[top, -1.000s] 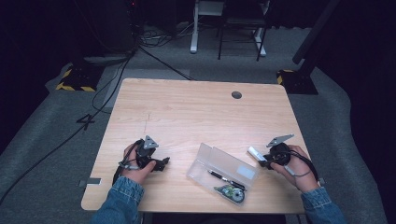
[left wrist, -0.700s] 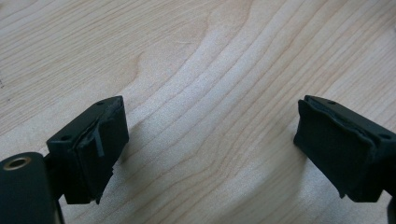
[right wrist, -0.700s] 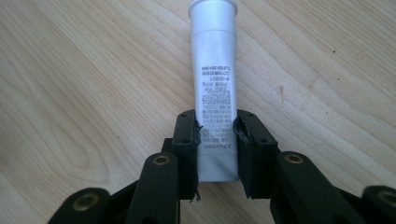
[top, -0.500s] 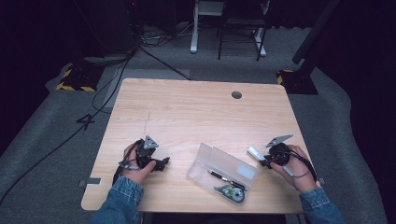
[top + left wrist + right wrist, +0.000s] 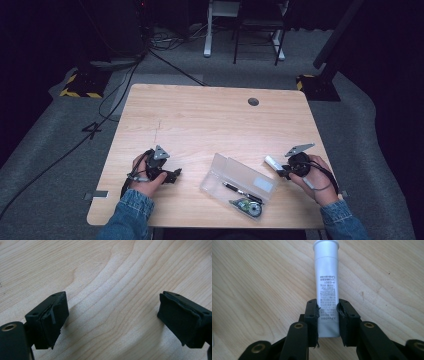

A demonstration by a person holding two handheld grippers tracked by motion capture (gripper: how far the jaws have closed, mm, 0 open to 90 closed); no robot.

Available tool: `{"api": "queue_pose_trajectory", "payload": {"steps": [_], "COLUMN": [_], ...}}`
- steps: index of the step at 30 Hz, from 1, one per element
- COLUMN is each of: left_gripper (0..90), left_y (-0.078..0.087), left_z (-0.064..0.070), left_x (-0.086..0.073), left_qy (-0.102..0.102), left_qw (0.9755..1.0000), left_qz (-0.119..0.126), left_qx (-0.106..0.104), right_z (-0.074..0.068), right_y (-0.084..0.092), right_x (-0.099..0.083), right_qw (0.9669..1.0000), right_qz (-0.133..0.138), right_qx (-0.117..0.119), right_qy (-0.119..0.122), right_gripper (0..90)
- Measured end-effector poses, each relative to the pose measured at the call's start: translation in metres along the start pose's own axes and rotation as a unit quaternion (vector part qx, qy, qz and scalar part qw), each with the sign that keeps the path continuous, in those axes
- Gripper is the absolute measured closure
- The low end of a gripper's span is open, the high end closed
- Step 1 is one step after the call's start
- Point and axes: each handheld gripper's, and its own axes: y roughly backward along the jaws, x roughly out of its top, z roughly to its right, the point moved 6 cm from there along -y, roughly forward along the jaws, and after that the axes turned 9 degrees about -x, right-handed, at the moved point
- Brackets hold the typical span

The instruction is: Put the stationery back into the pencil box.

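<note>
On pale wood-grain table (image 5: 200, 115), right tool (image 5: 327, 312) clamping smooth silver cylindrical tube (image 5: 327, 277)

High view: above the table's (image 5: 210, 115) near edge, facing forward and down, far.
Gripper views: close, along jaws.
Shared: table's wood.

Both forearms wear blue denim sleeves (image 5: 131, 210) with cuffs at the wrists. Each hand holds a black gripper: the left gripper (image 5: 175, 174) and the right gripper (image 5: 279, 171) each carry a grey three-cornered plate (image 5: 299, 149) on top, and a thin cable (image 5: 325, 176) loops around each hand. The jaws are matte black blocks with rubbery pads (image 5: 178, 320), small screw holes, and brass-coloured rivets (image 5: 298, 325) at the linkage joints.
</note>
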Motion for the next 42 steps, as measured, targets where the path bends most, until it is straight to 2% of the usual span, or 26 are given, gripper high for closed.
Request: {"api": "queue_pose_trajectory", "payload": {"steps": [10,18,23,31,39,42], "left_gripper": [9.8,9.8,9.9,9.6,9.0,9.0], "left_y": [0.000,0.000,0.000,0.000,0.001,0.001], "left_z": [0.000,0.000,0.000,0.001,0.001,0.002], "left_x": [0.000,0.000,0.000,0.000,-0.001,-0.002], "left_qy": [0.000,0.000,0.000,0.004,0.001,0.007], "left_qw": [1.0000,1.0000,1.0000,1.0000,1.0000,1.0000], "left_qz": [0.000,0.000,0.000,0.001,0.001,0.002], "left_qx": [0.000,0.000,0.000,0.001,0.001,0.001], "right_z": [0.002,-0.007,-0.020,-0.046,-0.072,-0.080], "right_y": [0.026,0.054,0.068,0.081,0.079,0.078], "right_x": [0.012,0.028,0.038,0.052,0.065,0.068], "right_qw": [0.9992,0.9971,0.9953,0.9927,0.9892,0.9876], "right_qz": [0.037,0.074,0.093,0.104,0.102,0.102], "right_qx": [0.002,0.012,0.025,0.050,0.079,0.088], "right_qy": [-0.012,-0.009,0.004,0.035,0.069,0.079], "right_gripper": [71.3,71.4,71.4,71.3,71.3,71.3]}}
